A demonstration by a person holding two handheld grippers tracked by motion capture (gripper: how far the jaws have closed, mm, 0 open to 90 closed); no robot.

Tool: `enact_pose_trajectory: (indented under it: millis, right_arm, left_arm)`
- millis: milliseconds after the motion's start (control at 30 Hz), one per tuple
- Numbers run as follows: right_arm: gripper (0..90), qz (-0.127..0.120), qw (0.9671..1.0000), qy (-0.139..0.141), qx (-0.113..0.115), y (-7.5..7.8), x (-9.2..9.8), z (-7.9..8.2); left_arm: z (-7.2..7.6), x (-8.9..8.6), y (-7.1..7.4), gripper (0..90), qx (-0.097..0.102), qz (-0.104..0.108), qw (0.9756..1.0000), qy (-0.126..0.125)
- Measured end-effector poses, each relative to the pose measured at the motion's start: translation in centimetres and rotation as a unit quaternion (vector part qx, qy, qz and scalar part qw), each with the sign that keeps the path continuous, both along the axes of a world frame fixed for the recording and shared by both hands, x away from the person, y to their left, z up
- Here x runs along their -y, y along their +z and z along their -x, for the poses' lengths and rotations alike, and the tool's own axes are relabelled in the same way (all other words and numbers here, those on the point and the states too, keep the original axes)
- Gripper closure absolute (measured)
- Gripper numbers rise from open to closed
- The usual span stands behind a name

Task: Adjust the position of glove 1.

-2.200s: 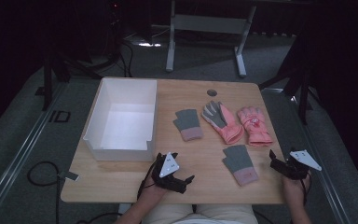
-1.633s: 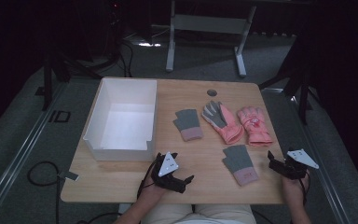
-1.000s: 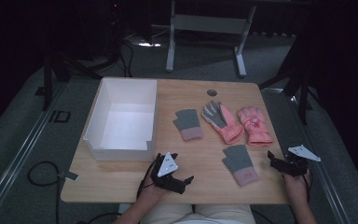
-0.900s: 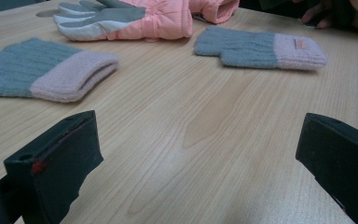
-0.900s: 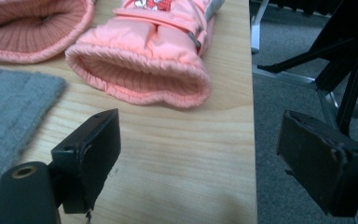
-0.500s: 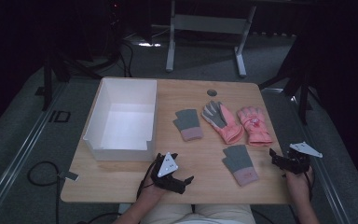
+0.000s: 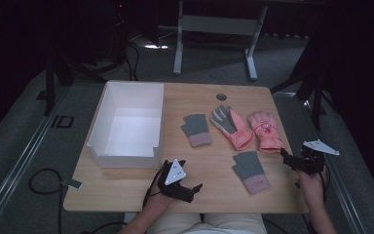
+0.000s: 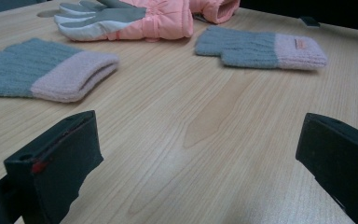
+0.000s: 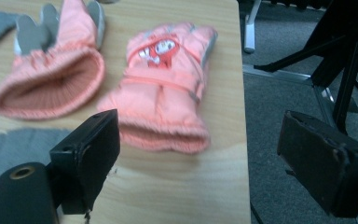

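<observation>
High view – scene: a pale wooden table (image 7: 204, 195) carries an open white rectangular box (image 7: 126, 124) at the left and four gloves to its right.
High view – work in hand: the right gripper (image 7: 292, 162) sits at the table's right edge, just beside the padded pink ski glove with a cartoon patch (image 7: 265, 130); this glove looks like its target.
High view – left gripper (image 7: 187, 187): near the front edge, jaws apart, holding nothing, the flat grey knit mitten with a pink cuff (image 7: 251, 171) to its right.
Left gripper view – jaws: spread wide over bare wood, nothing between them.
Left gripper view – gloves ahead: a second grey knit mitten with a pink cuff (image 8: 42, 72) lies left, and a pink ski glove with a grey palm (image 8: 130, 18) farther off.
Right gripper view – jaws: wide apart and empty, aimed at the patch glove's cuff (image 9: 163, 133).
Right gripper view – glove's look: puffy, quilted, soft; it lies flat with its fingers pointing away and its cuff toward the gripper, close to the table's right edge.
Risk – slip: a shallow bite on the thick cuff may pinch only the outer shell, and the glove could sag out.
Risk – edge: a nudge sideways could push it off the table onto the grey carpet (image 9: 298, 93).
Risk – neighbour: the grey-palmed glove lies just beside it, so a wide closing could catch both.
</observation>
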State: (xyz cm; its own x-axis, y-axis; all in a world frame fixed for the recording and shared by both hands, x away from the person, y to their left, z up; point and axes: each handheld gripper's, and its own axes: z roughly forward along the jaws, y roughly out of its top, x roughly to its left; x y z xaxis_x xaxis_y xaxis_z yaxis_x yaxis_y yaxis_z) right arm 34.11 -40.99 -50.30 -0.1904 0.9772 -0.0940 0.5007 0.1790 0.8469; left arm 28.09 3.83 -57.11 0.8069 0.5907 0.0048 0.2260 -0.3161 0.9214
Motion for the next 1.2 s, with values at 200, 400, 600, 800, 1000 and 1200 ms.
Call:
enact_pose_trajectory:
  millis: [200,400,600,800,1000,1200]
  right_arm:
    - [11.3,0.001,0.9999,0.001,0.014,2.2,-1.1,-0.6]
    - [11.9,0.001,0.999,-0.012,0.043,4.2,-2.3,-1.4]
    - [14.3,-0.008,0.9996,-0.001,0.027,5.7,-3.3,-2.4]
    - [12.2,-0.002,0.9992,0.017,0.037,7.3,-5.4,-3.5]
    - [10.9,-0.005,0.9984,0.03,0.048,8.2,-7.1,-4.1]
    - [10.9,-0.017,0.9971,0.059,0.045,8.9,-9.2,-4.8]
  left_arm:
    - [0.0,0.0,0.0,0.0,-0.001,0.001,1.0,0.0]
    - [0.0,0.0,0.0,0.0,-0.001,0.002,1.0,-0.001]
    - [0.0,0.0,0.0,0.0,-0.001,0.002,1.0,-0.001]
    - [0.0,0.0,0.0,0.0,-0.002,0.001,1.0,-0.001]
    - [0.0,0.0,0.0,0.0,-0.001,0.002,1.0,-0.003]
    - [0.0,0.0,0.0,0.0,-0.001,0.002,1.0,-0.003]
